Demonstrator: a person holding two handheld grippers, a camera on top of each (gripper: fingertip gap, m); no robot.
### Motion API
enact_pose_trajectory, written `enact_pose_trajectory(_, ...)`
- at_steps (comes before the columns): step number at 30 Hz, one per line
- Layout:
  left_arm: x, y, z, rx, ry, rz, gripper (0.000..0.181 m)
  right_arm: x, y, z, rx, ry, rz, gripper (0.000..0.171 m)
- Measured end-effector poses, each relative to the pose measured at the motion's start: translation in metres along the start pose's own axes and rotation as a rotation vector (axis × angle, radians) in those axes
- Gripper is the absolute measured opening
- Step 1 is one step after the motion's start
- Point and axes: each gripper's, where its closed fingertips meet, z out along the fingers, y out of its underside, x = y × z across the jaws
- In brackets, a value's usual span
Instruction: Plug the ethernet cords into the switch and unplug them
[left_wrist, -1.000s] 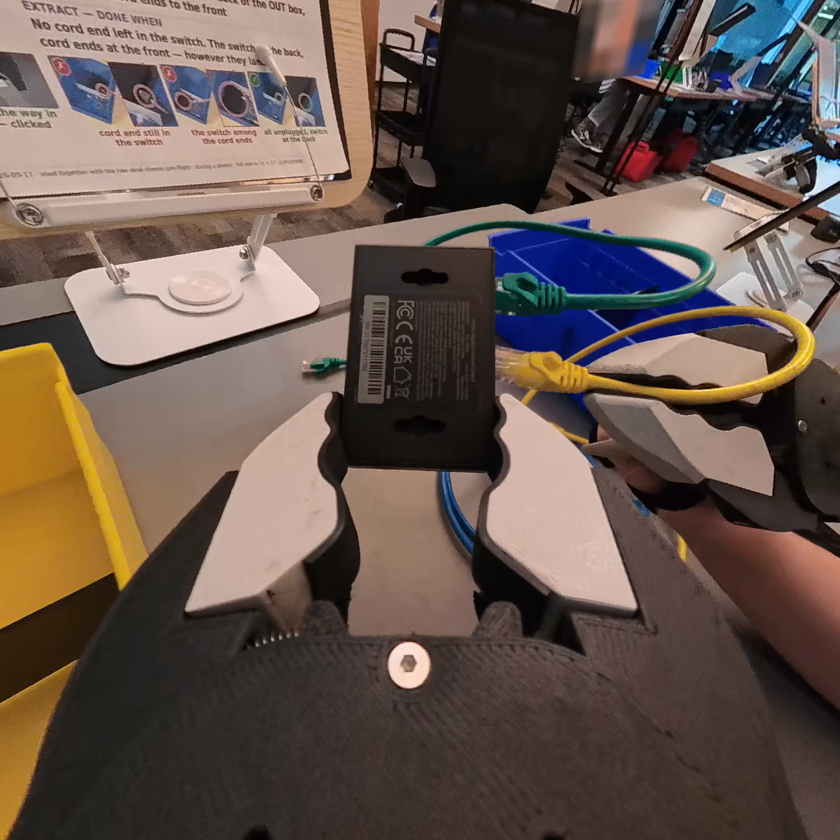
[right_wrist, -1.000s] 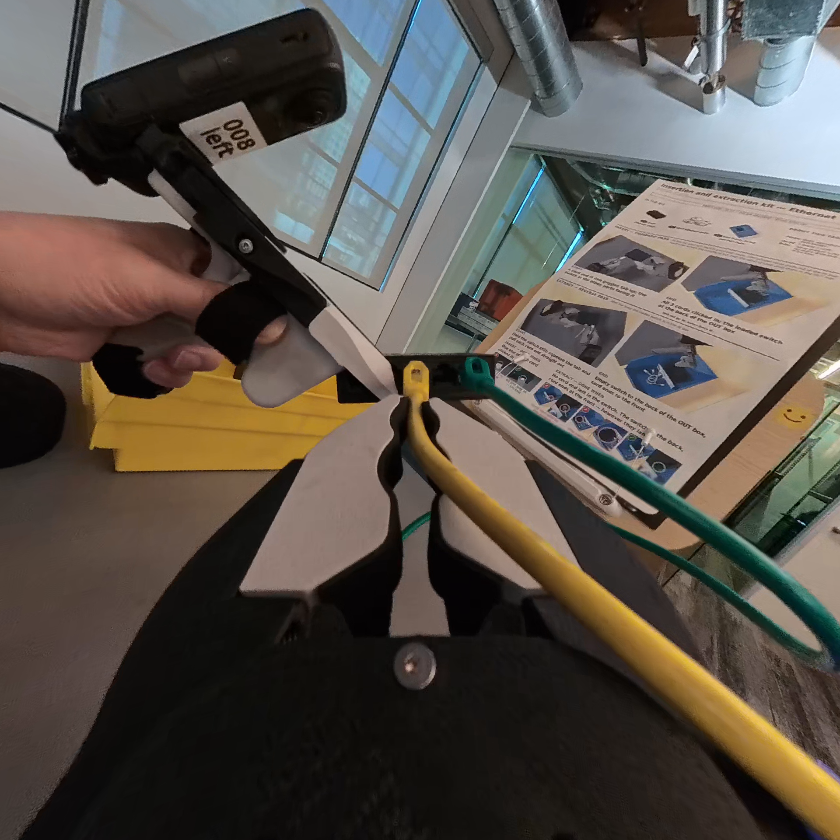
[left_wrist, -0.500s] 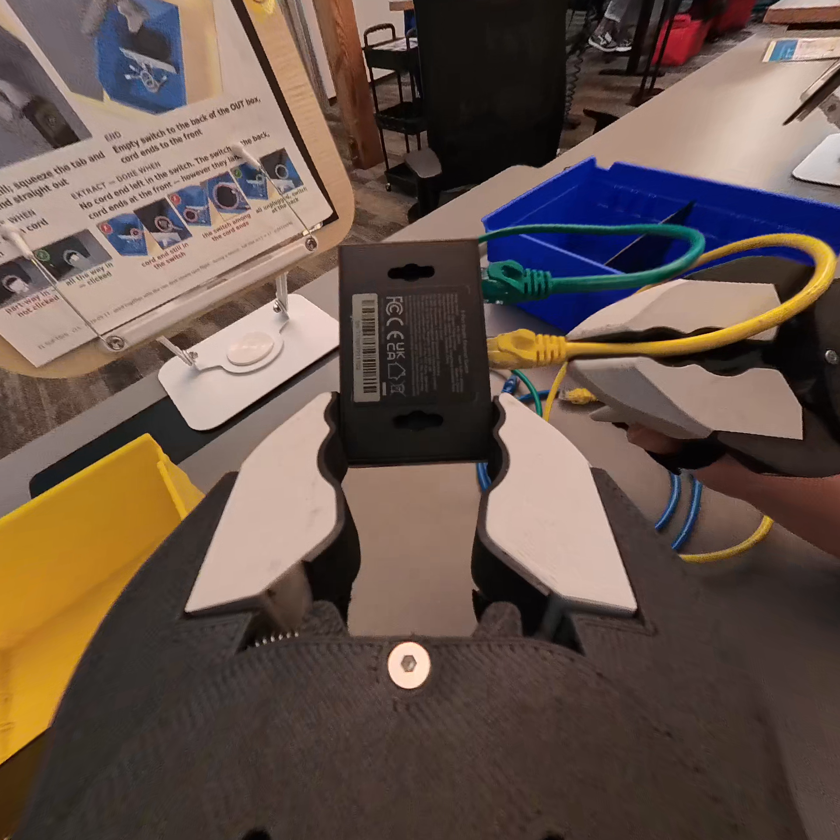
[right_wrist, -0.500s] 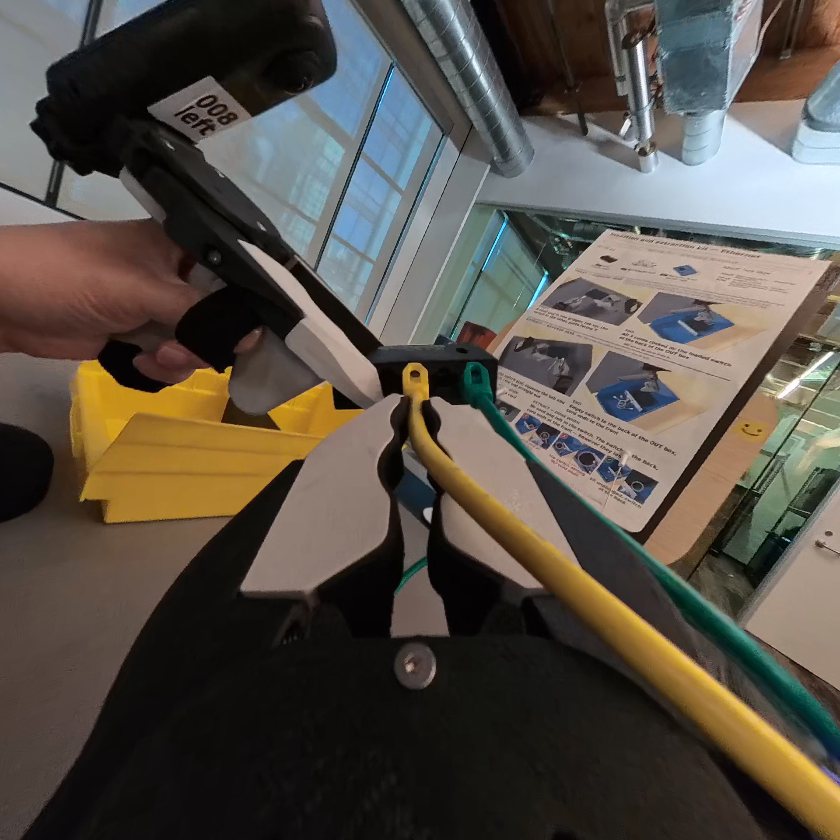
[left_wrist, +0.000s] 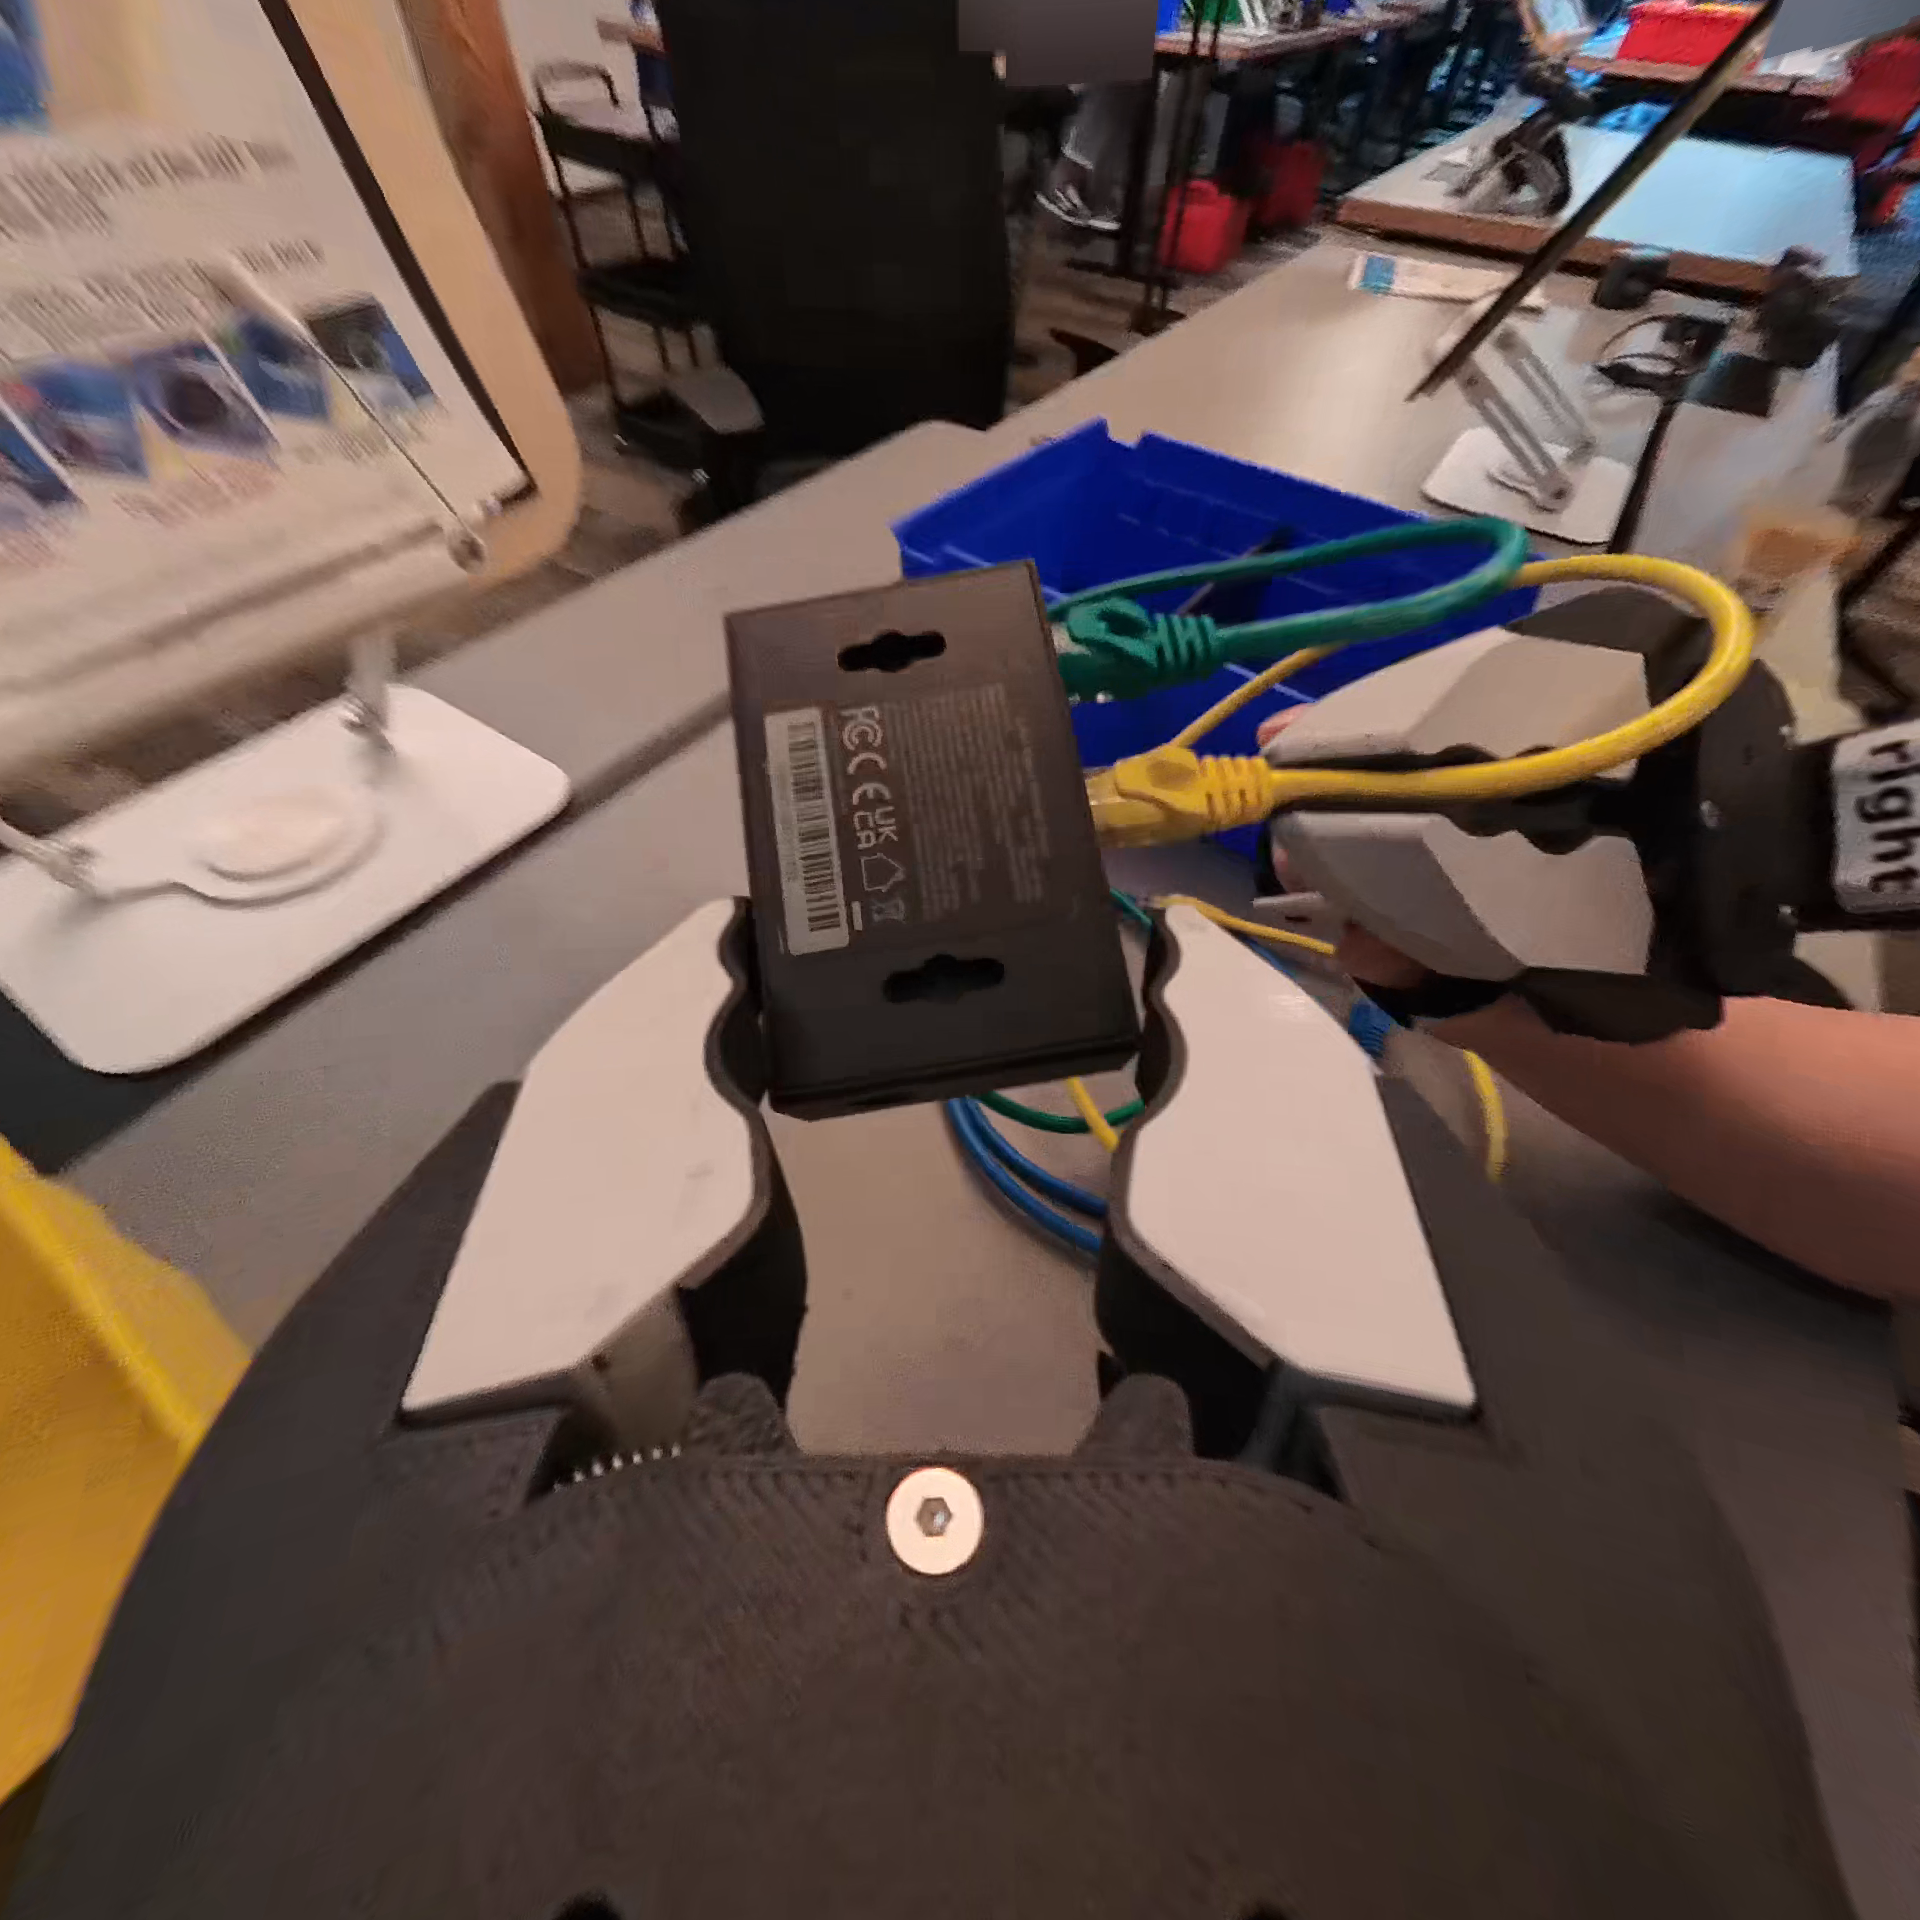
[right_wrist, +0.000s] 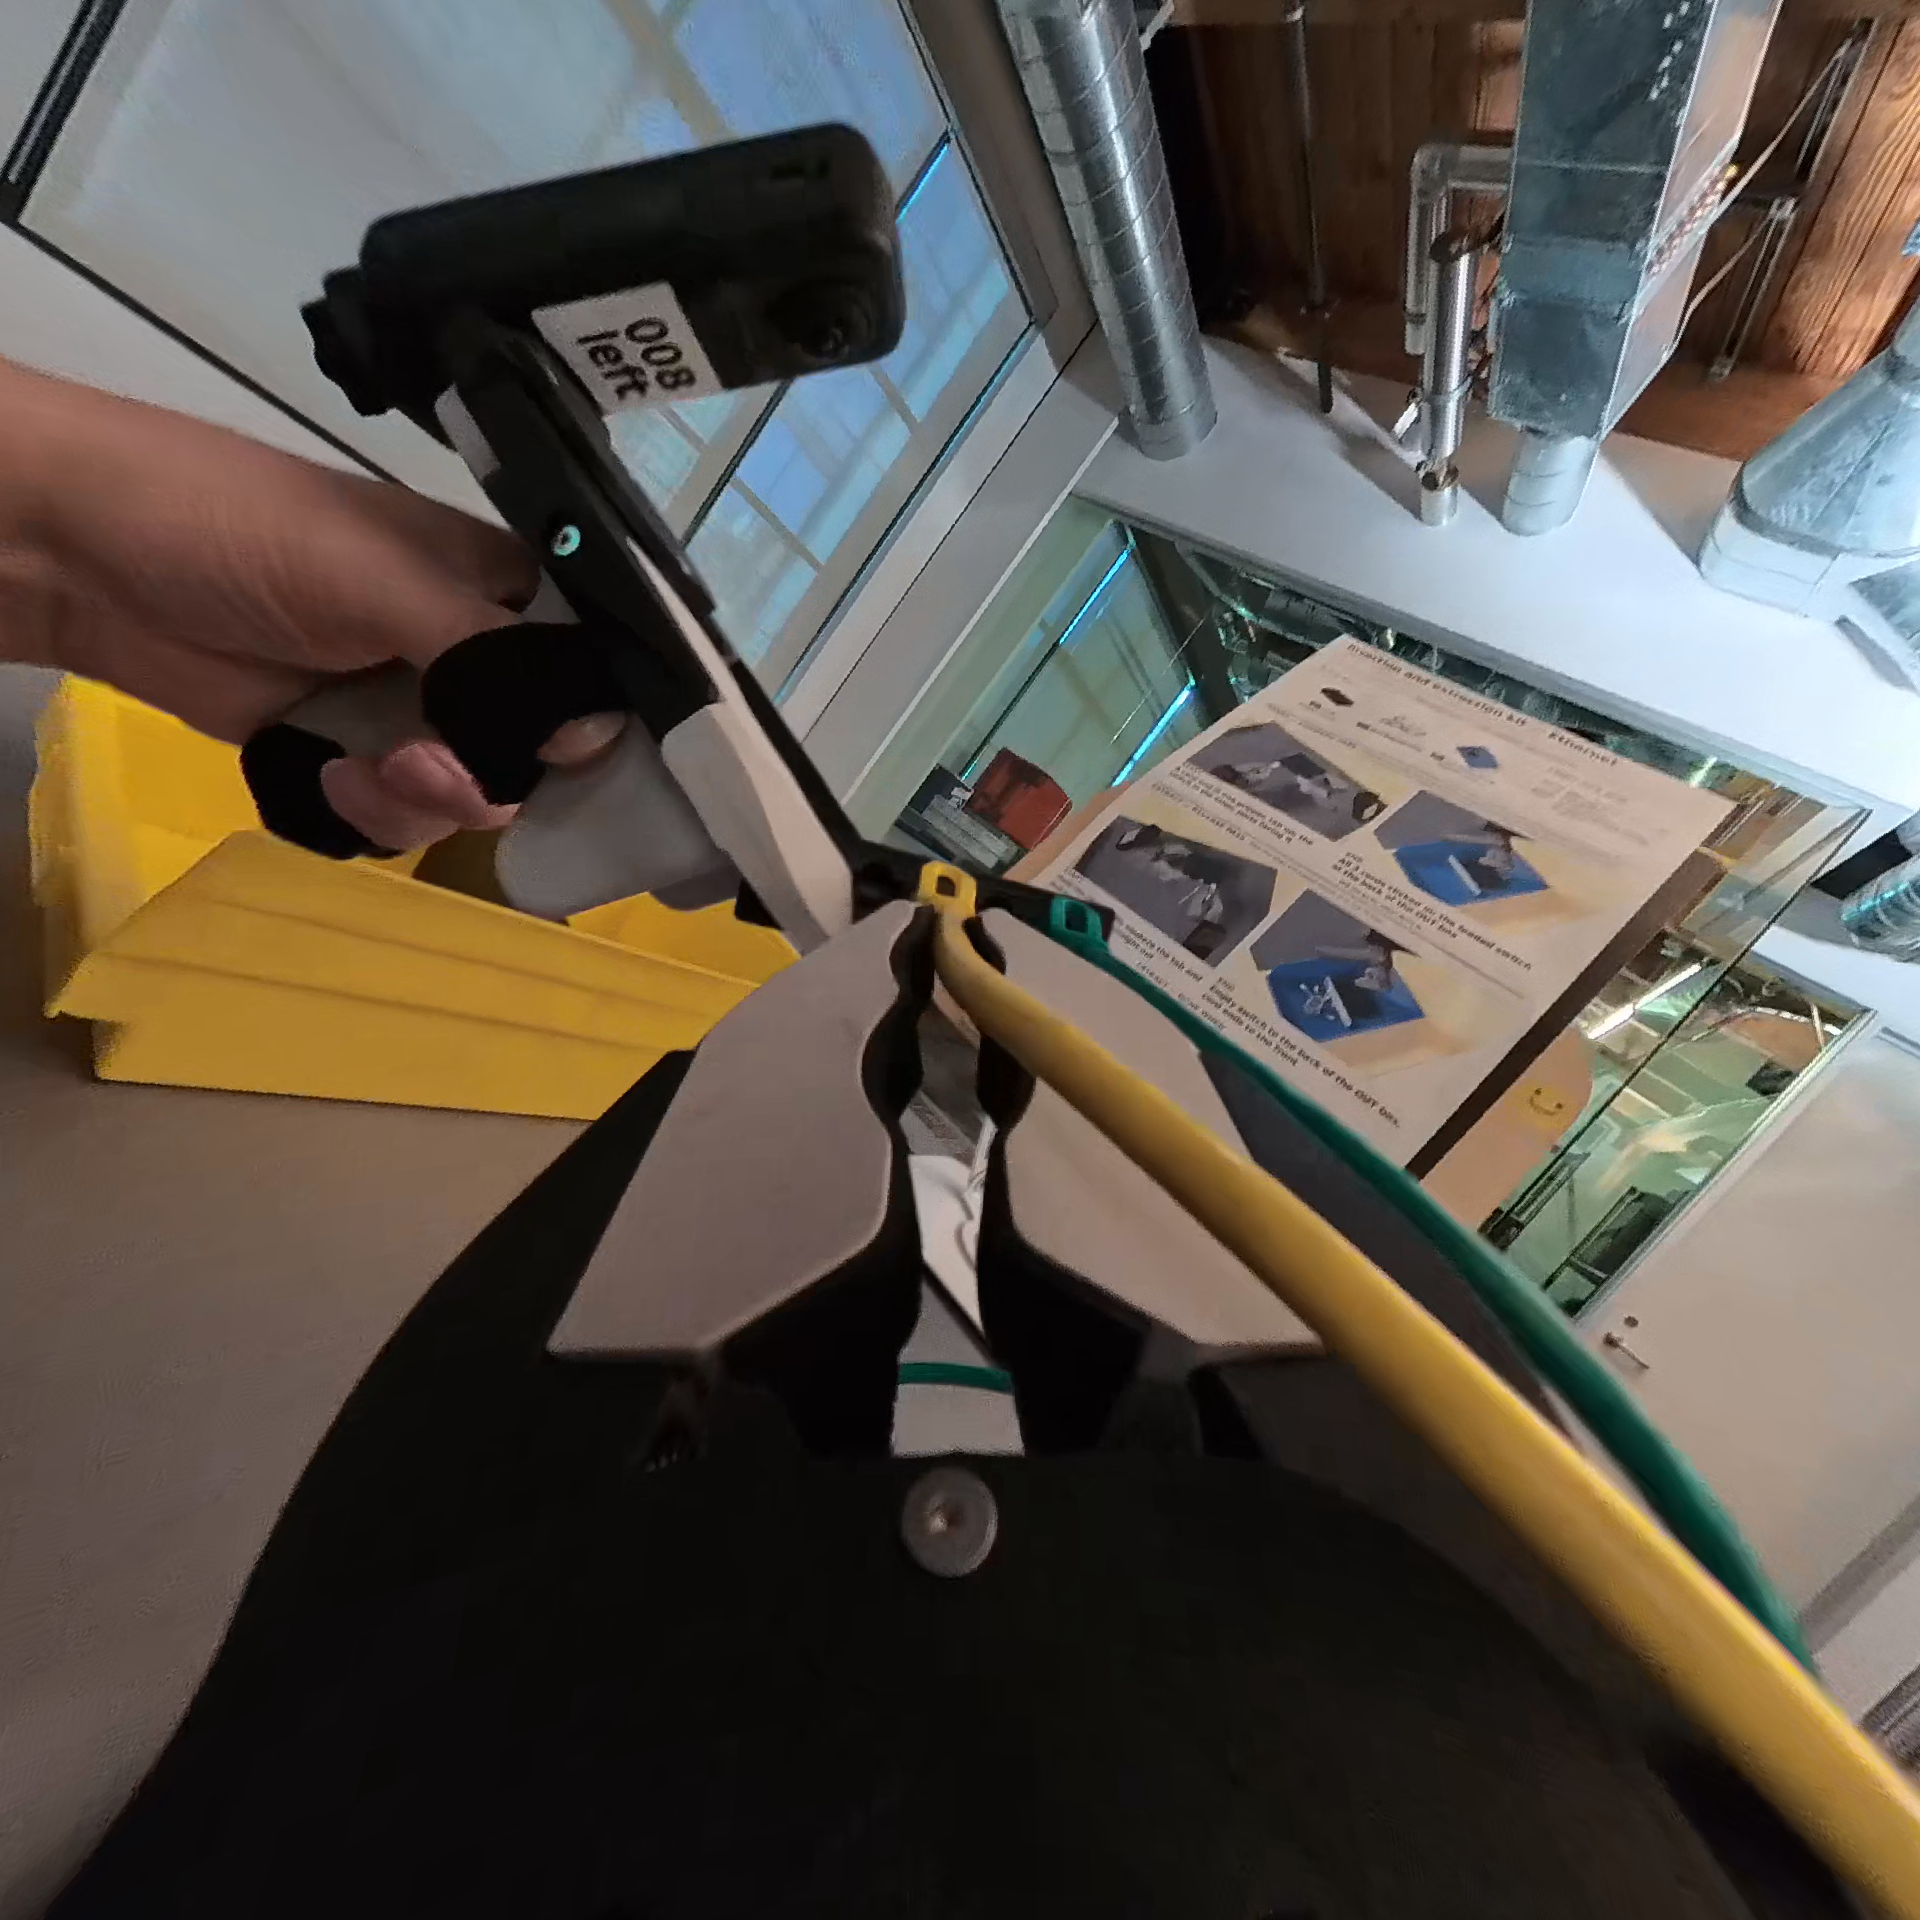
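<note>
- The left gripper is clamped on the near end of the black switch, one finger on each long side; the switch sticks out forward past the fingertips, tilted a little, its labelled underside facing the camera.
- The right gripper is pinched narrow on the yellow cord just behind its plug; the cord runs back over the gripper's right finger.
- In the left wrist view the right gripper comes in from the right of the switch, and the yellow plug sits at the switch's right edge; whether it is fully seated I cannot tell.
- The green cord is plugged into the same edge, just beyond the yellow one, and loops off to the right.
- Below the switch, blue cord lies coiled on the grey tabletop.
- A blue bin stands ahead and right of the left gripper; a yellow bin is close at its left.
- An instruction board on a white stand is ahead on the left.
</note>
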Motion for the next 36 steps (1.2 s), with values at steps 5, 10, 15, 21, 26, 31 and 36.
enact_pose_trajectory(5, 0.0, -0.005, -0.001, 0.13, -0.028, 0.037, 0.066, 0.002, 0.002, 0.0, 0.013, -0.033, 0.103, 0.006)
enact_pose_trajectory(10, -0.001, -0.007, -0.005, 0.126, -0.092, 0.111, 0.065, 0.001, 0.002, 0.0, 0.02, -0.079, 0.17, 0.006)
enact_pose_trajectory(15, 0.0, -0.006, -0.009, 0.096, -0.113, 0.169, 0.065, -0.004, 0.001, 0.0, 0.037, -0.11, 0.205, 0.007)
enact_pose_trajectory(21, -0.012, 0.0, -0.009, 0.066, -0.2, 0.141, 0.065, -0.005, 0.014, 0.009, -0.026, -0.106, 0.253, 0.006)
enact_pose_trajectory(26, -0.036, -0.017, -0.01, 0.094, -0.325, 0.029, 0.065, 0.006, 0.037, 0.013, -0.162, -0.102, 0.382, 0.026)
enact_pose_trajectory(31, -0.072, -0.011, -0.027, 0.04, -0.467, -0.027, 0.065, 0.033, 0.013, -0.024, -0.202, -0.121, 0.564, 0.023)
enact_pose_trajectory(36, -0.072, -0.012, -0.047, -0.009, -0.398, 0.056, 0.065, 0.022, 0.049, -0.097, -0.457, -0.069, 0.766, 0.025)
